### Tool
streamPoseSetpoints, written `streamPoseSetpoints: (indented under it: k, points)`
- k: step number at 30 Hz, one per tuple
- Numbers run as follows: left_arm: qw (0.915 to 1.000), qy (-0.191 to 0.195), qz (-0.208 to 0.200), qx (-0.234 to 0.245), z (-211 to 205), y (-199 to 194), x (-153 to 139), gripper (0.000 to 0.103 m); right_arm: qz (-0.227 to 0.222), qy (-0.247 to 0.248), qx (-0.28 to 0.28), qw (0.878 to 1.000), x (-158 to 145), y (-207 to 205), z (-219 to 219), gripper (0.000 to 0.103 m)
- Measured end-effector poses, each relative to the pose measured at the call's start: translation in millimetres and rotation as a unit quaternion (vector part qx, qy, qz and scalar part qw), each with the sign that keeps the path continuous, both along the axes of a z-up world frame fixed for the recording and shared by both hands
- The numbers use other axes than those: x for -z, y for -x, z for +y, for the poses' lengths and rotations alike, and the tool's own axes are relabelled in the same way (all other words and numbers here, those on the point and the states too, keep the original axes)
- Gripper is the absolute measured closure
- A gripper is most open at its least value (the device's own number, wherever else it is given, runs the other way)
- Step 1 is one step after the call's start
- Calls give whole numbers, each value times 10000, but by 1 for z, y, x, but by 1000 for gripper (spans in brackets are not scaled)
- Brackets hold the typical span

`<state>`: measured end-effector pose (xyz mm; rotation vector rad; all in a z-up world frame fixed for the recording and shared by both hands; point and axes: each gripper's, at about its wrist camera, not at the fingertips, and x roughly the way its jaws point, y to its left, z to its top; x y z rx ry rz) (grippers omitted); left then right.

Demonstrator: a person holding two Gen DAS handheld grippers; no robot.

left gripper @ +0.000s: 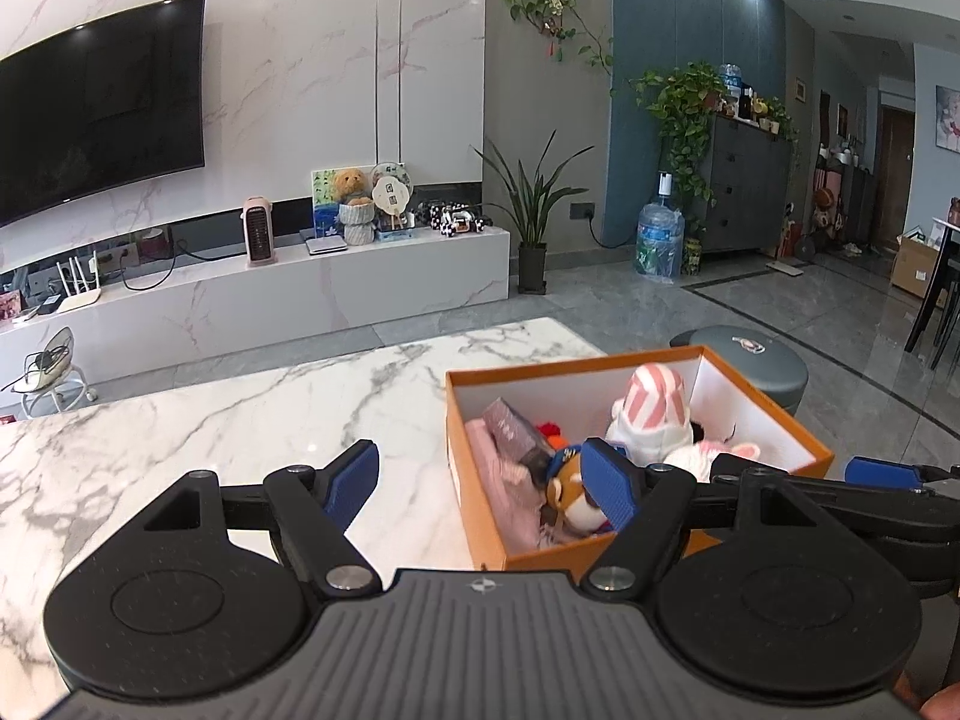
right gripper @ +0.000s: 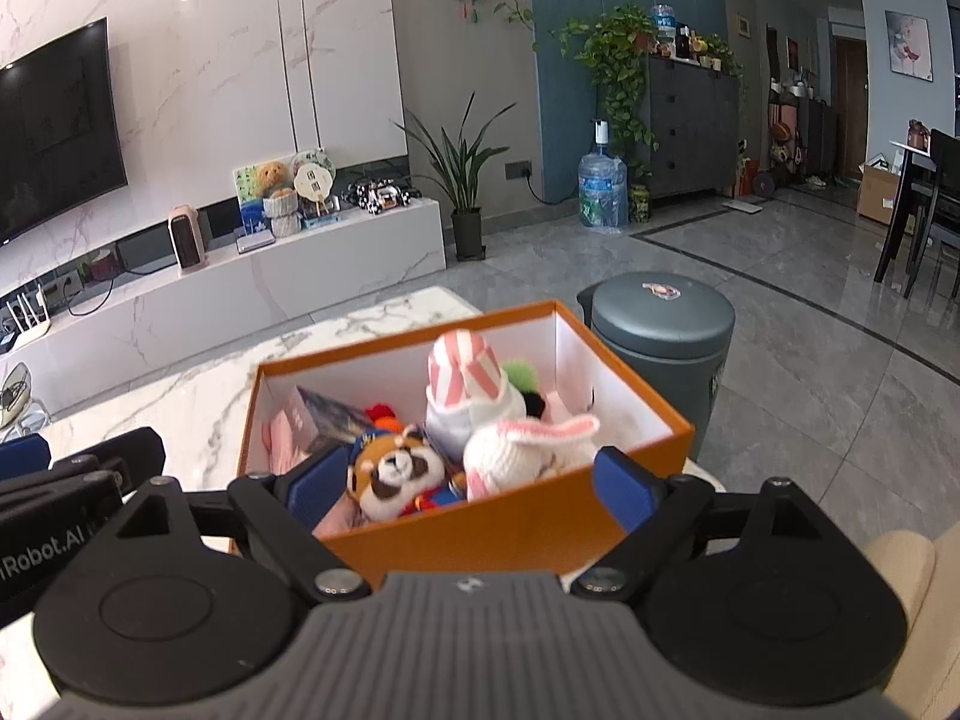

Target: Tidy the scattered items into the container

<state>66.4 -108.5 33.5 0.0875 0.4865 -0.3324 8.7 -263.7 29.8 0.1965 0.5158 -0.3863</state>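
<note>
Orange box [right gripper: 480, 516], the container with white inner walls, sits on the marble counter [left gripper: 240, 420] near its right-hand end, just beside a grey round stool [right gripper: 666, 330] standing on the floor past the counter's edge. Inside the box lie soft toys and other items packed close together: a pink-and-white striped plush [right gripper: 465, 369] stands upright toward the back, a white knitted rabbit with pink ears [right gripper: 528, 447] lies against the near right wall, and a brown-and-white raccoon-like plush [right gripper: 393, 471] rests at the near left, touching the rabbit's side. A pink folded cloth [left gripper: 501, 480] lies along the left wall, with a small greyish carton [left gripper: 516, 429] tilted on top of it. Something red shows between the carton and the striped plush, too small to tell apart.

Left gripper [left gripper: 480, 480] hangs above the counter with its jaws spread wide and nothing between them; its right blue pad overlaps the box's left part in view. Right gripper [right gripper: 471, 489] sits just before the box's near wall, jaws also wide apart and holding nothing
</note>
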Motion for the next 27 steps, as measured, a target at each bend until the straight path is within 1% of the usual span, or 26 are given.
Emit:
streamPoseSetpoints:
  k: [7,14,19,27]
  points:
    - [10000,-71,-15,-23,1,10,3,16,44,-2,29,10000,8,14,6,13]
    - [9997,-182,-163,1,-2,20,3,16,-34,15,95,9999,7,23,6,13]
    - [9994,-304,-155,16,-5,20,5,16,-4,-31,152,9999,11,25,4,13]
    - [9993,-344,-138,45,-7,23,6,16,62,-98,235,9997,15,27,0,13]
